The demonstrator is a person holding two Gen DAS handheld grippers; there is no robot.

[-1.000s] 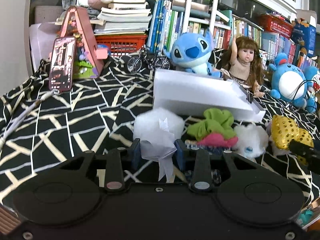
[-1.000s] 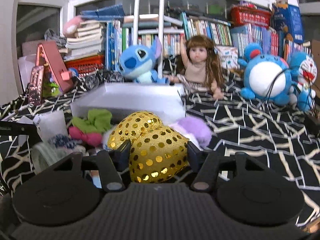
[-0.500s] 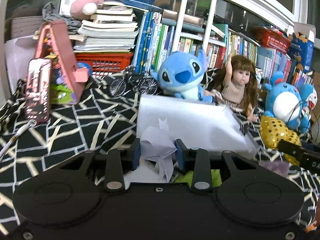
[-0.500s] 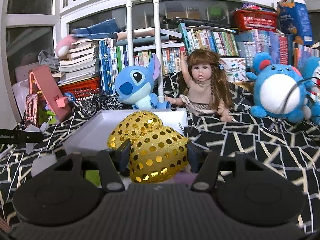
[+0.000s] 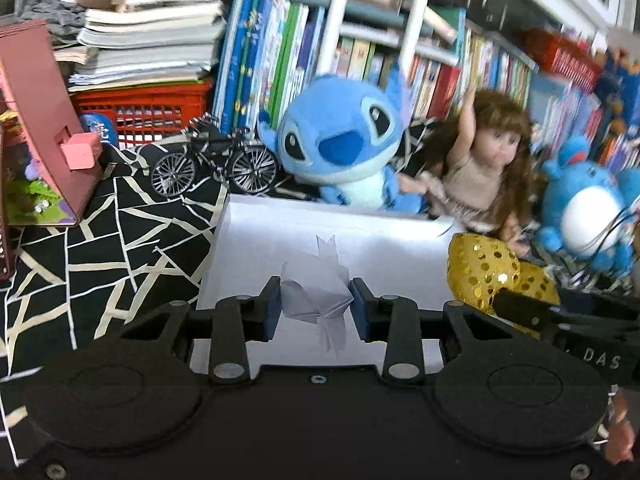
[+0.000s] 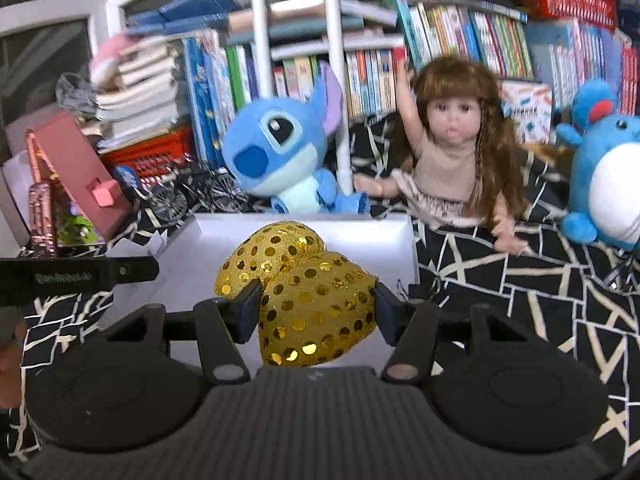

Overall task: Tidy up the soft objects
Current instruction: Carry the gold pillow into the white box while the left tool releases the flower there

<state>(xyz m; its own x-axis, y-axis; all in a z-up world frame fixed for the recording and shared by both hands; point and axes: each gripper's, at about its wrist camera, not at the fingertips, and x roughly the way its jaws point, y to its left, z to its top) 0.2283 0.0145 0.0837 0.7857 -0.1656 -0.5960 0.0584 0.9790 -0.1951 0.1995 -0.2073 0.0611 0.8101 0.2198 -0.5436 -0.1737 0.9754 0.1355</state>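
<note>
At the far left we see a pink house model standing on the black-and-white cloth that covers the tabletop, with a red basket and a stack of books behind it at the back edge. Next comes a small metal bicycle, parked just beyond the back left corner of the white box.

Our left gripper hangs over the near part of the box, its jaws clamped on a white paper flower. Directly behind the box sits the blue plush, touching its back wall, so there is little room past that edge. A white post rises behind the plush, in front of a shelf of books.

Our right gripper holds the gold sequin heart, jaws pressed on both sides of it, above the box's right half; in the left wrist view the heart shows at the box's right wall. The doll sits just beyond the back right corner, one arm raised. Farther right a round blue-and-white plush stands near the tabletop's right edge, with dark cables beside it.

Between doll and round plush, and in front of them, the cloth lies bare. The cloth left of the box is bare as well.
</note>
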